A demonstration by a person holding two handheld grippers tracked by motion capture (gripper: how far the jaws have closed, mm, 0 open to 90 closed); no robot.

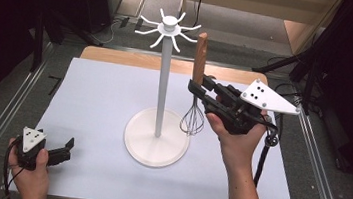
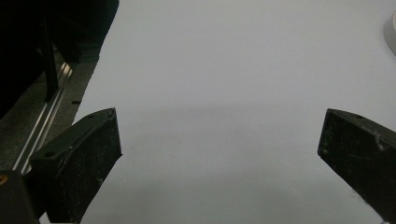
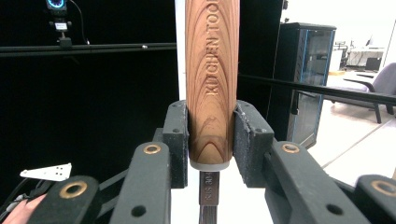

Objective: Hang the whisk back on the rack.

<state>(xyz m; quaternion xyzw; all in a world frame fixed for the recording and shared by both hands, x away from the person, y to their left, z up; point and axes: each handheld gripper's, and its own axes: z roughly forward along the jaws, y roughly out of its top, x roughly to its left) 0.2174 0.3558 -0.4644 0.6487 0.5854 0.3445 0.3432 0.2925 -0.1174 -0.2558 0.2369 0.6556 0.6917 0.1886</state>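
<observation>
White table [image 1: 91, 170], whisk [image 3: 211, 79] handle engraved "KITCHEN TOO…", clamped upright

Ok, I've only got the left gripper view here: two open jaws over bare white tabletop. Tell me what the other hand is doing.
Observer: The right gripper is shut on a whisk, clamping the bottom of its wooden handle.
Operator: Give me the whisk's attitude.
Observer: It is upright, handle up, wire loops hanging down close above the table.
Operator: Say what it stands next to.
Observer: A white hook stand; the whisk hangs just right of its pole, over the edge of the round base.
</observation>
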